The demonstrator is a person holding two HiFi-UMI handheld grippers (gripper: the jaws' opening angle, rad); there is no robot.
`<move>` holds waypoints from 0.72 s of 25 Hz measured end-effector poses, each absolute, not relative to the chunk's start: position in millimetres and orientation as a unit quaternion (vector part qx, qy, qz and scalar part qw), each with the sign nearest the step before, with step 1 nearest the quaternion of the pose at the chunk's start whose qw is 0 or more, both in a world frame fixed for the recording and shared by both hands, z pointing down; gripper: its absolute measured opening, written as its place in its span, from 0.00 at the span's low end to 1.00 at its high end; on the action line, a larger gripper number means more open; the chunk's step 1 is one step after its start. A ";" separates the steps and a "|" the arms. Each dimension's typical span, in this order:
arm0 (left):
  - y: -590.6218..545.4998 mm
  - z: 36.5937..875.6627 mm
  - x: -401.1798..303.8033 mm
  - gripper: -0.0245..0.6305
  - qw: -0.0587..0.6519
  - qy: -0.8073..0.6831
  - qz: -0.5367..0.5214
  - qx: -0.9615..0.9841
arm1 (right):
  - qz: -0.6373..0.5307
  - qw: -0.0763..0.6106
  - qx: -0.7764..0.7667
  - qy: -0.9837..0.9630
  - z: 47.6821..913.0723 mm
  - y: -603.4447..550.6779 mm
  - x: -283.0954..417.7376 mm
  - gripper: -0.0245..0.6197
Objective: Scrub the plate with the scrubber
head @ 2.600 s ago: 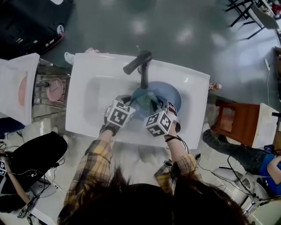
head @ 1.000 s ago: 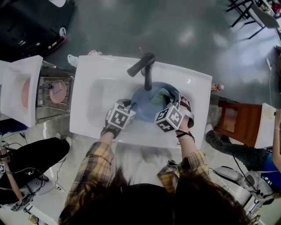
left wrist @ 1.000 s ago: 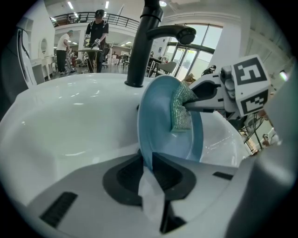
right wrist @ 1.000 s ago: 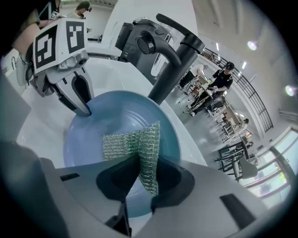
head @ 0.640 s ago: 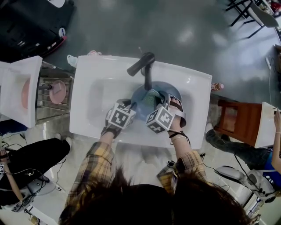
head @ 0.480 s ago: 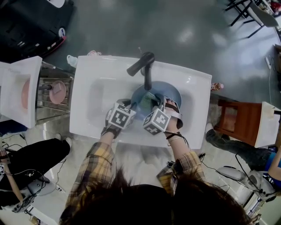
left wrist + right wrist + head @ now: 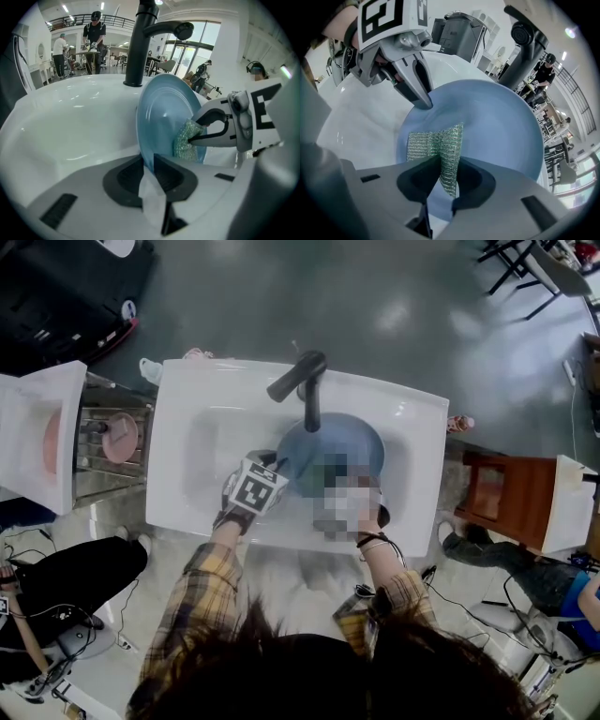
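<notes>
A blue plate [image 7: 337,442] stands tilted in the white sink [image 7: 202,442], below the tap. My left gripper [image 7: 279,467] is shut on the plate's near left rim [image 7: 149,161], which shows pinched between the jaws [image 7: 423,101]. My right gripper [image 7: 444,172] is shut on a green mesh scrubber [image 7: 435,144]. The scrubber [image 7: 185,140] is pressed flat against the plate's face [image 7: 501,126], low down and close to the left gripper's jaws. A blurred patch covers the right gripper in the head view.
A black tap [image 7: 302,382] arches over the plate from the sink's back edge. A rack with a pink dish [image 7: 119,435] stands to the sink's left. A brown chair [image 7: 511,502] is at the right. People stand far behind.
My right gripper has swept the scrubber from the plate's upper right down toward its near left part. The left gripper has kept its hold on the rim, almost still.
</notes>
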State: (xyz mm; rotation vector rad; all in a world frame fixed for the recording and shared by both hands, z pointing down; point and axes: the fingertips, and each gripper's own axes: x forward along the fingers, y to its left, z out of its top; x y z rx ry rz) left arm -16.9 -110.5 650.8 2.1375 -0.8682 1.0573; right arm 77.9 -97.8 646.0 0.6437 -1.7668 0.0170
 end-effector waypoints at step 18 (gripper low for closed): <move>-110.4 654.9 -7.4 0.14 0.288 -0.317 0.401 0.810 | -0.040 0.614 0.308 -0.726 619.5 -121.8 151.3 0.20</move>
